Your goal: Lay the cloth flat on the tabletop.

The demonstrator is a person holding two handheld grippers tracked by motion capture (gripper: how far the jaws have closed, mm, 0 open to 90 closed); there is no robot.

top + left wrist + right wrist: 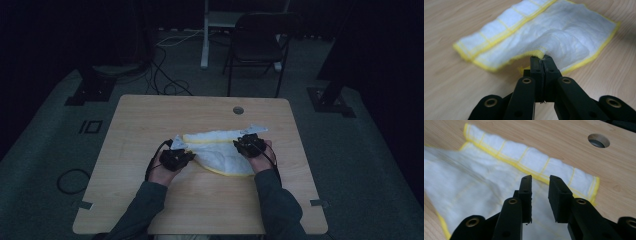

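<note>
White cloth (220, 152) with yellow border lies mid-table (150, 115). Left tongs (541, 61) pinched tight on cloth's lifted yellow edge. Right tongs (540, 186) hover narrowly parted above cloth, gripping nothing.

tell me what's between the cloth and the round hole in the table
Only bare wood: in the right gripper view the cloth ends short of the hole in the table.

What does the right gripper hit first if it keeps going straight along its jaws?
Most likely the white cloth: the open right gripper points at its yellow-lined band just ahead, nothing between the jaws. Depth is unclear; past that lies bare table.
</note>
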